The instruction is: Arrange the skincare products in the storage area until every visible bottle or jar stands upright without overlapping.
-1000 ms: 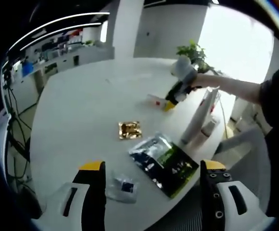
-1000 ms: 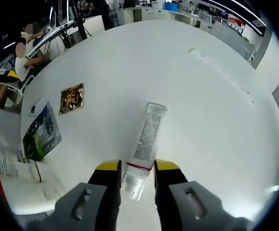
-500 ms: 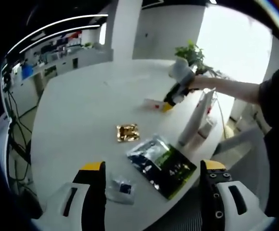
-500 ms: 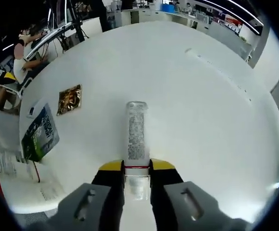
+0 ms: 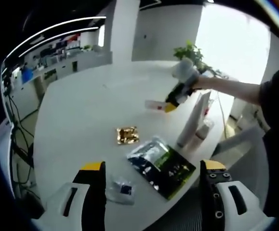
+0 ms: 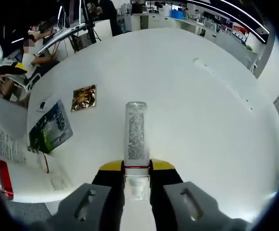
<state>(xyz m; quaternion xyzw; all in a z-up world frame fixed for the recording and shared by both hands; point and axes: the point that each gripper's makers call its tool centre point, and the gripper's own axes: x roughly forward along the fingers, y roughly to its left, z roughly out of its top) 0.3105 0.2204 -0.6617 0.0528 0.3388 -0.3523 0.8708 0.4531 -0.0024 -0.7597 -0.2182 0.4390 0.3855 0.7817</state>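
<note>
Your right gripper (image 6: 137, 175) has its jaws tight on a clear tube (image 6: 135, 132) above the white worktop (image 6: 202, 120). Your left gripper (image 5: 151, 180) has its jaws wide, holding nothing.

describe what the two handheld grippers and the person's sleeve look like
Both the left gripper and the right gripper have light grey moulded bodies, black inner jaw faces and yellow tips. The left gripper's jaws show slots and small round holes. The person wears a short black sleeve.

One clear tube (image 6: 135, 132), one gold sachet (image 6: 84, 97), one dark green pouch (image 6: 50, 131) — two white tubes (image 5: 191, 122) standing, one small clear packet (image 5: 121, 188).
</note>
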